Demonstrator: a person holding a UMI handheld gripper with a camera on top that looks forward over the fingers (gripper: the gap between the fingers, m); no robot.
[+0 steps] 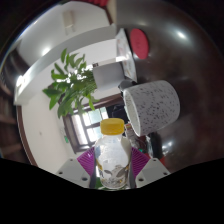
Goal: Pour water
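1. A leafy green plant [72,85] rose well beyond the gripper, its stems spreading over the pale table [40,130] behind it.
2. A grey speckled pot [153,103], tilted in this view, stood just beyond the bottle and beside the plant; whether the two were joined could not be told.
3. A clear plastic bottle [113,160] with a yellow cap [114,127] stood upright between the fingers, nearest the camera.
4. The gripper [113,172] had its jaws clenched on the bottle, the purple pads [84,162] pressing its sides.
5. A red round object [139,42] showed far behind, too blurred to identify.
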